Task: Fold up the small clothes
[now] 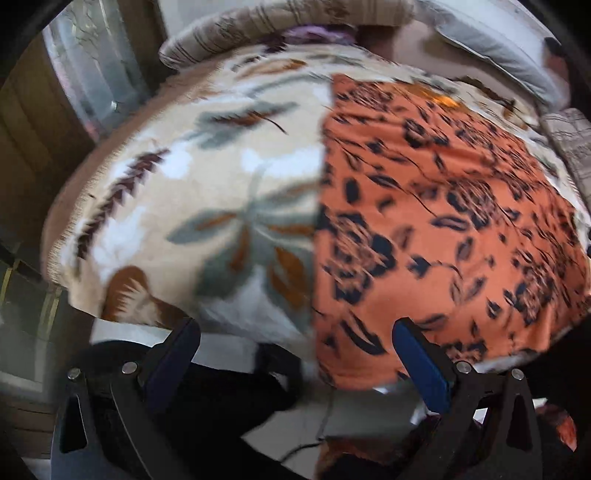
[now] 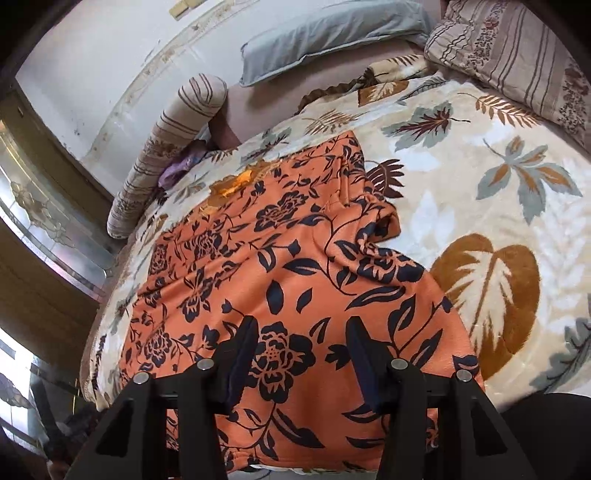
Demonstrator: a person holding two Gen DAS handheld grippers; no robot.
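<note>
The orange garment [image 2: 280,266] lies flat at the bed's [image 2: 480,177] near edge (leaf-print blanket); left fingers [image 1: 295,332] wide open, empty; right fingers [image 2: 301,332] half open over it, gripping nothing.

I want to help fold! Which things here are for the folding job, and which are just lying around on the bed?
For the job:
- orange flowered garment, spread on the bed
- right gripper, jaws apart over its near end
- left gripper, jaws wide, at its near edge

Just lying about:
- leaf-patterned blanket underneath
- grey pillow
- striped bolster
- striped cushion
- purple cloth
</note>
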